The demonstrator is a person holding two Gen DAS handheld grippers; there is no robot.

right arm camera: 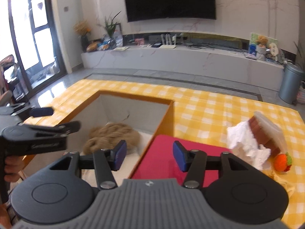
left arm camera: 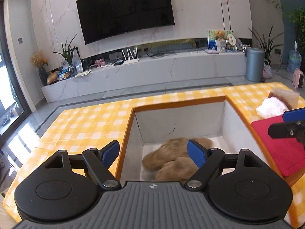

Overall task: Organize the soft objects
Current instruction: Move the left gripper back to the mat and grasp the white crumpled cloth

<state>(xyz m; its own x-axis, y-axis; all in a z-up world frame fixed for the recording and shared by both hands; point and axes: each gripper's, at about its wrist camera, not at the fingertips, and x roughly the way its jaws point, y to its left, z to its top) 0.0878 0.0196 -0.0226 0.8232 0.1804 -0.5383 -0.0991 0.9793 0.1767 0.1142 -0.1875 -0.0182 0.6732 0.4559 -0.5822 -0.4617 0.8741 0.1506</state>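
Over a yellow-checked tablecloth [left arm camera: 89,126] w/ an orange-rimmed, white-walled box [left arm camera: 179,120] sunk in its middle: two handheld grippers work a living-room tidy-up. Left gripper [left arm camera: 153,152] hangs above the box, jaws spread wide, nothing between the blue pads [left arm camera: 196,153]. A tan fluffy plush item [left arm camera: 171,160] lies on the box floor below and ahead of those released jaws, partly hidden behind the right pad; its edges are blurred, so exact shape can't be told.

Right gripper [right arm camera: 149,156] sits above the box's right rim, jaws parted about halfway and empty. Between and just beyond its pads is a red cloth [right arm camera: 171,152] lying flat on the tablecloth, touching the box edge. The left pad [right arm camera: 120,155] overlaps the box opening, where the same plush item [right arm camera: 112,135] shows ahead-left of the jaws. To the right of the jaws: a crumpled white cloth [right arm camera: 244,143], a brown block w/ a clear wrapper [right arm camera: 266,133] leaning behind it, and an orange knitted toy w/ green trim [right arm camera: 282,162] at the near side of both.

Left gripper also appears at far left in the right wrist view, a person's hand [right arm camera: 11,168] round its grip. Bkgd: wall-mounted TV [left arm camera: 125,9], marble console [left arm camera: 144,74], grey bin [left arm camera: 254,64].
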